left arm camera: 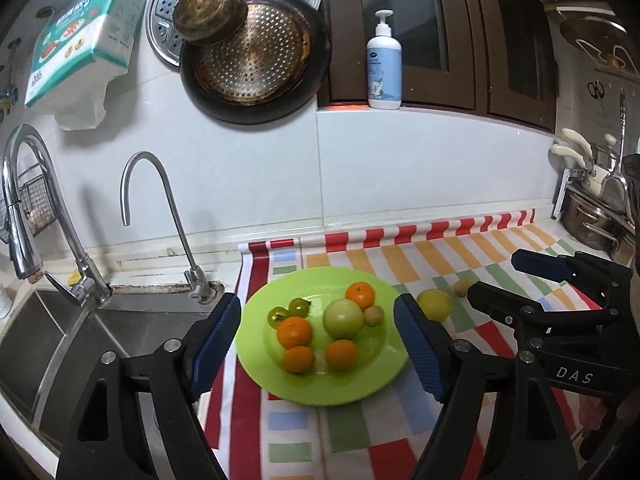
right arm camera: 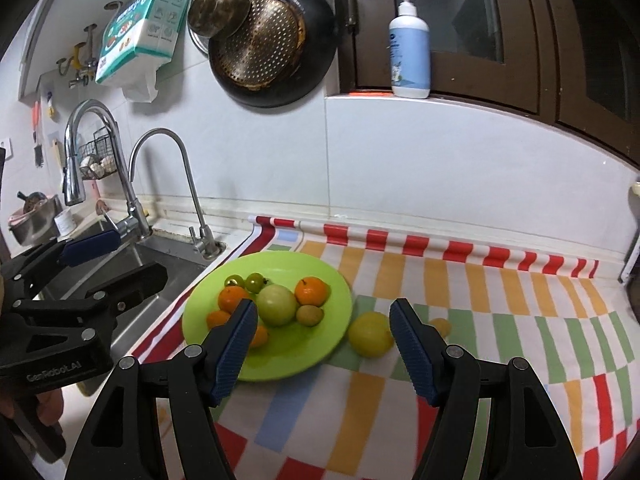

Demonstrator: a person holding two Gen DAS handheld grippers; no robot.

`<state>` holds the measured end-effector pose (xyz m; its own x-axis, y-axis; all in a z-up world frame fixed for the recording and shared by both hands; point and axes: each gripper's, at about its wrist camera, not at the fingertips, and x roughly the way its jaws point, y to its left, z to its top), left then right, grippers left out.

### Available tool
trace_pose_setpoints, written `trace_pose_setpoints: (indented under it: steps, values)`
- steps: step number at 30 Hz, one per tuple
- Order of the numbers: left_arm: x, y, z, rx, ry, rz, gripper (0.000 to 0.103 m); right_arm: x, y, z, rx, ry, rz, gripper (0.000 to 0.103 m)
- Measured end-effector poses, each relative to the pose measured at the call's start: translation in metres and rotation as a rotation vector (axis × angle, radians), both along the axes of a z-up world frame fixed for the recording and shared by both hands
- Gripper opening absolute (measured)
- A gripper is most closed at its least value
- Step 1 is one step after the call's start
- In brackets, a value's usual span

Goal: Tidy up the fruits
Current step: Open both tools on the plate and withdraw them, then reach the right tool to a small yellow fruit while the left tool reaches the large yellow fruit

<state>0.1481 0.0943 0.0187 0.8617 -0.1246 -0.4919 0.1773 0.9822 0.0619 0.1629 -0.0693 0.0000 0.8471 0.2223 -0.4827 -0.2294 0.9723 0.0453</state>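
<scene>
A lime-green plate (left arm camera: 360,384) (right arm camera: 316,344) on the striped cloth holds several oranges (left arm camera: 295,332), a large pale green fruit (left arm camera: 343,318) (right arm camera: 277,305), two small green fruits (left arm camera: 289,311) and a small tan fruit (left arm camera: 373,315). A yellow fruit (left arm camera: 434,303) (right arm camera: 370,334) lies on the cloth right of the plate, and a small yellow fruit (left arm camera: 461,287) (right arm camera: 440,325) lies beyond it. My left gripper (left arm camera: 318,346) is open and empty above the plate. My right gripper (right arm camera: 323,350) (left arm camera: 508,280) is open and empty, near the yellow fruit.
A steel sink (left arm camera: 52,332) with two faucets (left arm camera: 160,208) lies left of the cloth. Pans (left arm camera: 256,56) hang on the tiled wall. A soap bottle (left arm camera: 384,68) stands on the ledge. Pots and utensils (left arm camera: 596,216) crowd the far right.
</scene>
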Motion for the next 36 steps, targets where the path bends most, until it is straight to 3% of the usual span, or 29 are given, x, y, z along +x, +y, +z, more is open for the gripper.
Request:
trace_pose_setpoints:
  steps: [19,36]
  values:
    - [-0.027,-0.087,0.003,0.050,-0.061,0.017,0.086,-0.017,-0.076,0.004,-0.024,-0.029,0.018,0.073]
    - [0.012,-0.144,-0.035,0.118,-0.008,-0.022,0.090,0.023,-0.120,-0.022,-0.044,0.024,0.089,0.073]
